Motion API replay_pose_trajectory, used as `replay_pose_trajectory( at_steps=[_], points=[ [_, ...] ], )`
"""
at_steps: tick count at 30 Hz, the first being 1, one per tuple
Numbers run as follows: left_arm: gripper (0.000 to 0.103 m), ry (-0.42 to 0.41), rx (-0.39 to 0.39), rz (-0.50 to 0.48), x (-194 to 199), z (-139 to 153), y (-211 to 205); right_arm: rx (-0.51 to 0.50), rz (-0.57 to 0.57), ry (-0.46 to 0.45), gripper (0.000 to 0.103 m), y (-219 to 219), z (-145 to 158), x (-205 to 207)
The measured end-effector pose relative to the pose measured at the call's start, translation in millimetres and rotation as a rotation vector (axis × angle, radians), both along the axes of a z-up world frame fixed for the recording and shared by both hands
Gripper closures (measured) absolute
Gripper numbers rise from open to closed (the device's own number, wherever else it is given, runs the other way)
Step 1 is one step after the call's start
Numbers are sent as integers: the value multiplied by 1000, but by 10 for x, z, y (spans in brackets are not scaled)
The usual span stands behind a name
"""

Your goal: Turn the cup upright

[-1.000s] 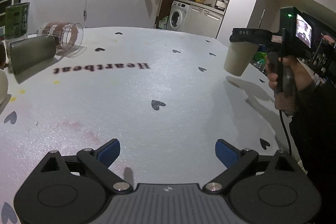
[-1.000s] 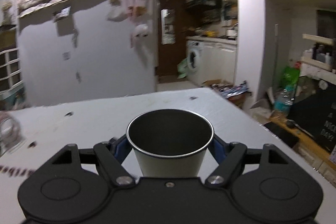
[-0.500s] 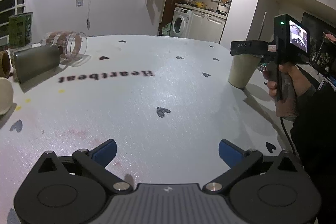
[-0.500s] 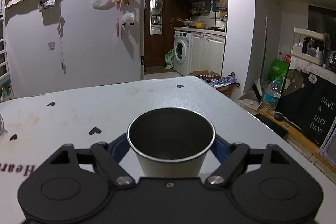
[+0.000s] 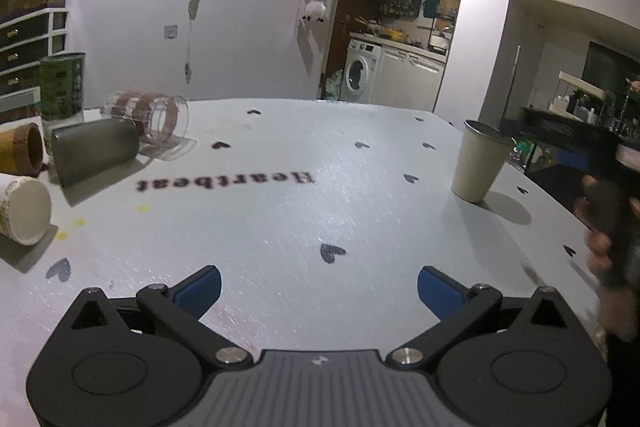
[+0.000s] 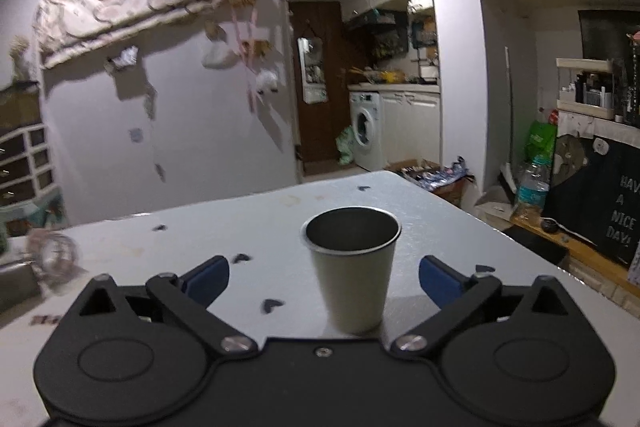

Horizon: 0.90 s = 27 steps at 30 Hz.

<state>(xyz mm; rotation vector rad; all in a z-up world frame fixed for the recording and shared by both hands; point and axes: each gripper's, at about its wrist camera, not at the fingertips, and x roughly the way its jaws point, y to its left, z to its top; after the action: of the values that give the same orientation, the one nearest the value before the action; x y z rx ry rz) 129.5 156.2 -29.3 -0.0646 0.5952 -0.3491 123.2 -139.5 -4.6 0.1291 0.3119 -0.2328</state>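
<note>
Beige metal-rimmed tapered cup [image 6: 352,271] upright on white heart-print desk [image 5: 280,227], near right edge, mouth up. Right gripper [image 6: 324,277] jaws spread wide, either side of cup, not touching. Left gripper [image 5: 318,289] jaws wide open, holding nothing. Desk print reads "Heartbeat" [image 5: 226,181], upside down. Dark sign [image 6: 620,215]: "HAV A NICE DAY!".

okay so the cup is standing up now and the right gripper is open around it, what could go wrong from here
1. The cup stands between the open right gripper's fingers; a sideways pull-back could clip it and tip it.
2. It stands close to the table edge in the left view, so a knock might send it off.
3. Four more cups lie on their sides at far left, such as the dark cup; reaching for one could roll it into its neighbours.
</note>
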Motion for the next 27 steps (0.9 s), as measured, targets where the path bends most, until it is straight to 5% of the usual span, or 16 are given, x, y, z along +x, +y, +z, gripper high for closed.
replay_pose_trajectory(
  at_steps=[12, 27],
  points=[
    [0, -110, 53, 103, -144, 83, 130, -65, 34, -40, 0, 384, -77, -823],
    [0, -139, 108, 125, -300, 52, 241, -99, 68, -4, 0, 600, -261, -1086]
  ],
)
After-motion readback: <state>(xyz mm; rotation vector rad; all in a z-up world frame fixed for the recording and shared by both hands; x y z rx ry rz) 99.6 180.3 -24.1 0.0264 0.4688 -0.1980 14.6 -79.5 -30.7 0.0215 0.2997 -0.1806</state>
